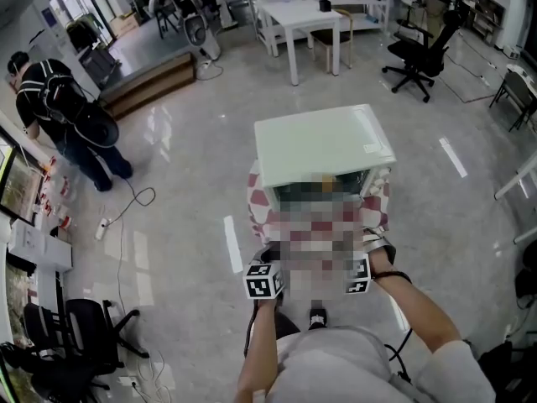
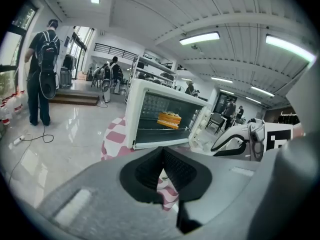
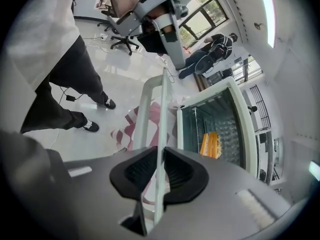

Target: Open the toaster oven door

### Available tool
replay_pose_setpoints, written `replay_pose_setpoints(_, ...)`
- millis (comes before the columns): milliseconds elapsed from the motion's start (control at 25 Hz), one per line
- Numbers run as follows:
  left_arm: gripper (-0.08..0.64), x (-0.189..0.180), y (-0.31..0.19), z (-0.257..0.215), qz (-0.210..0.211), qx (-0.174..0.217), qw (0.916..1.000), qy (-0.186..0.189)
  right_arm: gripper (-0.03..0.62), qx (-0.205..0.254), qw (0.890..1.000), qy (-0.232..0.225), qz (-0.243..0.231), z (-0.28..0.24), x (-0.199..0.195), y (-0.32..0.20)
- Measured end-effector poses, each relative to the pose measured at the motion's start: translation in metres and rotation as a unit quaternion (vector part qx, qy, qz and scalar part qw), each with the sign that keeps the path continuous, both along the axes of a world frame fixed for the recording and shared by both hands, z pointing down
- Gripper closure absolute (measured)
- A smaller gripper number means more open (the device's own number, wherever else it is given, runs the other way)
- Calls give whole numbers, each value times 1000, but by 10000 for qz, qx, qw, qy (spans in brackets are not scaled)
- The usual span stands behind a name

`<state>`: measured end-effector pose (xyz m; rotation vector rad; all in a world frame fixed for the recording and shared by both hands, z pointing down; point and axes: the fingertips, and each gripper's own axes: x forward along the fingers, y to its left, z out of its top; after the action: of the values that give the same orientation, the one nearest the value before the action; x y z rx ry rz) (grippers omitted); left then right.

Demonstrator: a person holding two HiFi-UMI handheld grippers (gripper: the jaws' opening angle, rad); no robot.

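Note:
A white toaster oven stands on a table with a red-and-white checked cloth; a mosaic patch hides its front in the head view. In the left gripper view the oven shows its lit inside with an orange piece of food on the rack. Its glass door hangs swung out, seen edge-on. My right gripper is shut on that door's thin edge. My left gripper hovers in front of the oven, shut and empty; it also appears as the left gripper at the top of the right gripper view.
A person with a backpack stands at the far left near a cable and power strip on the floor. A white table and a black office chair are behind the oven. Another chair sits at lower left.

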<state>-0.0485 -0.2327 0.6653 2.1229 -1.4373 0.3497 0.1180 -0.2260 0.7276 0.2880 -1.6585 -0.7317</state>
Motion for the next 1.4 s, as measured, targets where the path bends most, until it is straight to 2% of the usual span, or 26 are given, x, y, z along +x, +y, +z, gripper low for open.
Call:
replay_pose_setpoints(720,554,13,27,10,254,-163,9995,-83,511,-632,9978,206,-13,57,3,31)
replay_pose_setpoints(920,554,15,32,11,380,-169,9986,-313,495,-830,9961,286,21,74,5,34)
replay_pose_setpoints(1240,554,7,48,10,323,-256,9985,-354,480,-1000,9947,220,-21,91,4,38)
replay_pose_setpoints(1400,554,1,64,22,243,-420,9981,-372,474,-996,9949,158,-41,104,5,40)
